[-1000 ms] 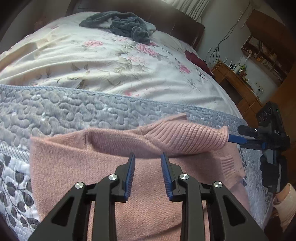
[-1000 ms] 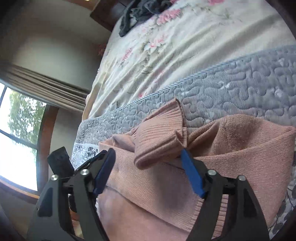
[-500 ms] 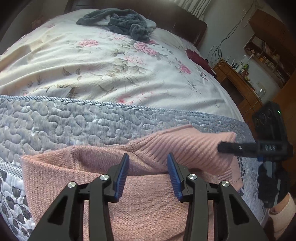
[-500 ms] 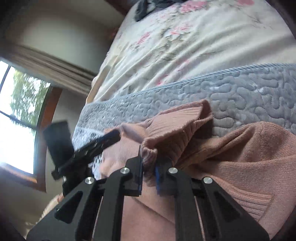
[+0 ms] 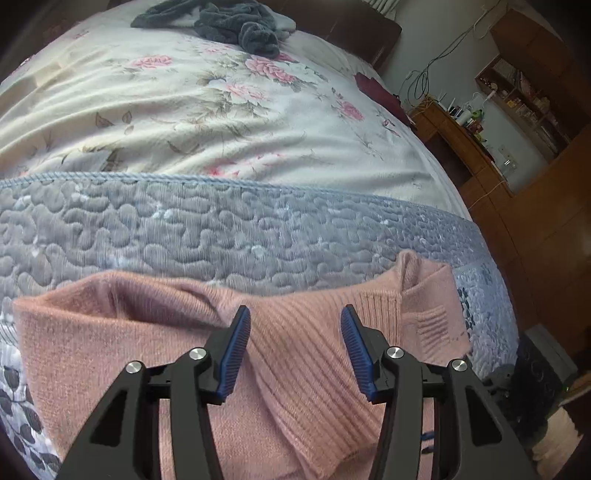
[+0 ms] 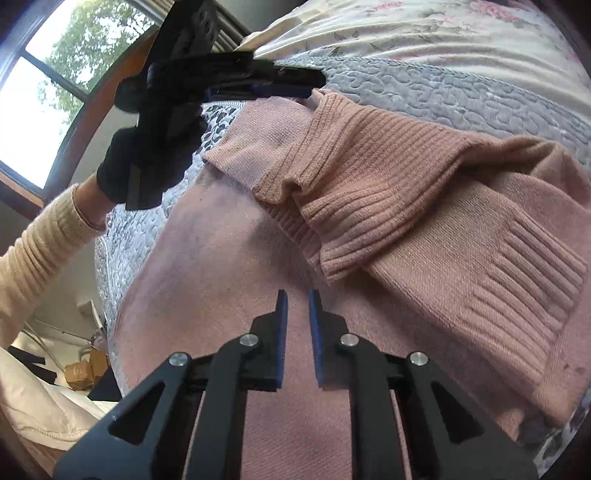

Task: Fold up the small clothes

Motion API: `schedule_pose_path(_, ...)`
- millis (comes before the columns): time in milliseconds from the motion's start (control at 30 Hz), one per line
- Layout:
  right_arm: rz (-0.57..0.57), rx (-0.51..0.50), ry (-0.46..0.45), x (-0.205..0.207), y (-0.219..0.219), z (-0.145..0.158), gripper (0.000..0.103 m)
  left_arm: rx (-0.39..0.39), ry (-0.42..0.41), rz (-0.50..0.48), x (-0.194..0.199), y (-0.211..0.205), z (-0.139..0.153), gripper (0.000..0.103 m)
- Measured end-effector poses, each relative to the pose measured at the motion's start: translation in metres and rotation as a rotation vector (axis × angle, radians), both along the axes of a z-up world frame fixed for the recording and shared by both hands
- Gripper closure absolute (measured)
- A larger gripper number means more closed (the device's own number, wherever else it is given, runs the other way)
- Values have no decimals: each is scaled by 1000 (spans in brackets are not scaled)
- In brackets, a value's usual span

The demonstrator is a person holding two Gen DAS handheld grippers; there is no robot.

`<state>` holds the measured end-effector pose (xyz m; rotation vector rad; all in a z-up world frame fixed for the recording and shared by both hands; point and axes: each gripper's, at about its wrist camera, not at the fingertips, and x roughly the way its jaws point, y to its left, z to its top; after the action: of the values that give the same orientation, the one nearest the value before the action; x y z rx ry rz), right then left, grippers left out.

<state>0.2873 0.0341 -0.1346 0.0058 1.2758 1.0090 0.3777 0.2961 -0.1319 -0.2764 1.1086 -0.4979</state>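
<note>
Left wrist view: the left gripper (image 5: 295, 345) hangs with jaws spread wide and empty over the ribbed sleeve of the pink sweater (image 5: 155, 354). Just ahead lies the grey quilt (image 5: 184, 229), beyond it the floral bedspread (image 5: 184, 110). The right gripper (image 6: 296, 332), jaws slightly parted around nothing, hovers above the sweater's body.

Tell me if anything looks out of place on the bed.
A dark grey garment lies crumpled in a heap at the bed's far end, unfolded. On the pink sweater, the ribbed collar lies bunched and crooked.
</note>
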Motion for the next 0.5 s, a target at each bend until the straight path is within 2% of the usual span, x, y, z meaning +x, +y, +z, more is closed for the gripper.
schedule_pose_path(100, -121, 39, 24, 15, -24, 5, 76, 18, 29, 22, -8, 8, -7, 50)
schedule_pose_path(133, -167, 46, 28, 22, -29, 6, 65, 17, 41, 31, -8, 9, -9, 49)
schedule_pose_path(167, -210, 49, 32, 32, -31, 7, 60, 17, 55, 44, -5, 10, -12, 48)
schedule_pose_path(233, -282, 60, 68, 56, -30, 3, 57, -18, 110, 61, 2, 10, -22, 41)
schedule_pose_path(267, -315, 76, 113, 67, -30, -3, 50, -43, 141, 67, 5, 9, -28, 40)
schedule_pose_path(333, -365, 82, 173, 85, -27, -18, 50, -75, 177, 95, 10, 8, -39, 40)
schedule_pose_path(400, -393, 67, 214, 97, -15, -33, 53, -110, 189, 110, 13, 5, -46, 43)
schedule_pose_path(433, -395, 69, 236, 100, -10, -41, 70, -121, 182, 104, 12, 2, -46, 54)
schedule_pose_path(467, -393, 49, 252, 103, -5, -47, 93, -123, 183, 92, 12, -2, -46, 75)
schedule_pose_path(500, -404, 20, 250, 106, -2, -50, 95, -124, 182, 80, 11, -5, -47, 82)
